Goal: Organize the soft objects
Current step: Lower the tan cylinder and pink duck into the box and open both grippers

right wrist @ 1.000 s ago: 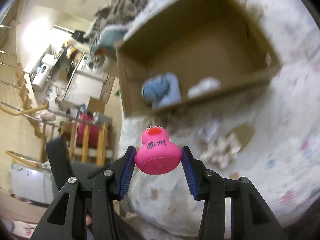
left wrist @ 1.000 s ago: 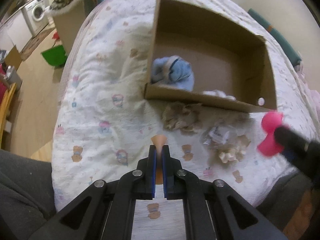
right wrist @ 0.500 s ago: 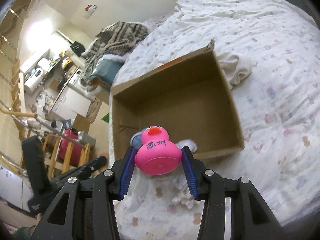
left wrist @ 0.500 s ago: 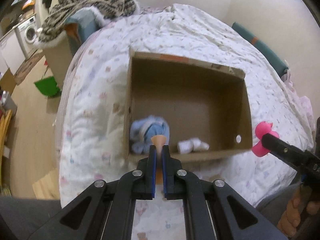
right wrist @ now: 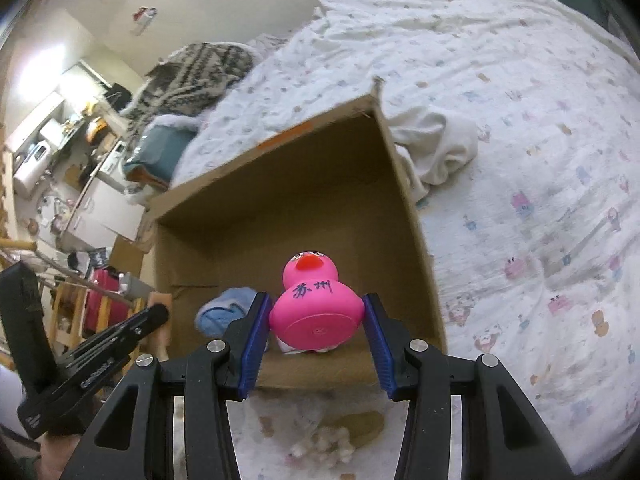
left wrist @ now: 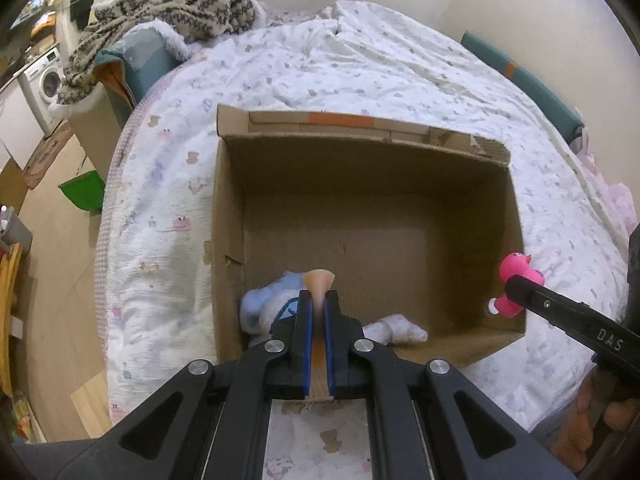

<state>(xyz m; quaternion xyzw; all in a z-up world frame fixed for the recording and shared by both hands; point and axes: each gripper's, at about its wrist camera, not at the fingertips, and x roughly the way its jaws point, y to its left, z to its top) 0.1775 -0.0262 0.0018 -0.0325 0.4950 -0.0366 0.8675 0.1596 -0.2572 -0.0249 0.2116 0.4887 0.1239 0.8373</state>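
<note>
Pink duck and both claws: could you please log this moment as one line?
right claw: holds pink duck | left claw: holds orange piece | both over cardboard box

The duck (right wrist: pixel 316 308) is bright pink with an orange beak and dark writing. The box (left wrist: pixel 360 184) is plain brown cardboard; the quilt (left wrist: pixel 400 72) is white with small pastel cartoon prints.

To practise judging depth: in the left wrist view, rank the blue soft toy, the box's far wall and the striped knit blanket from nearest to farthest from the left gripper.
1. Blue soft toy: in the cardboard box's near left corner, just beyond the left gripper.
2. Far wall: across the box floor.
3. Striped knit blanket: off the bed's far left end.
</note>
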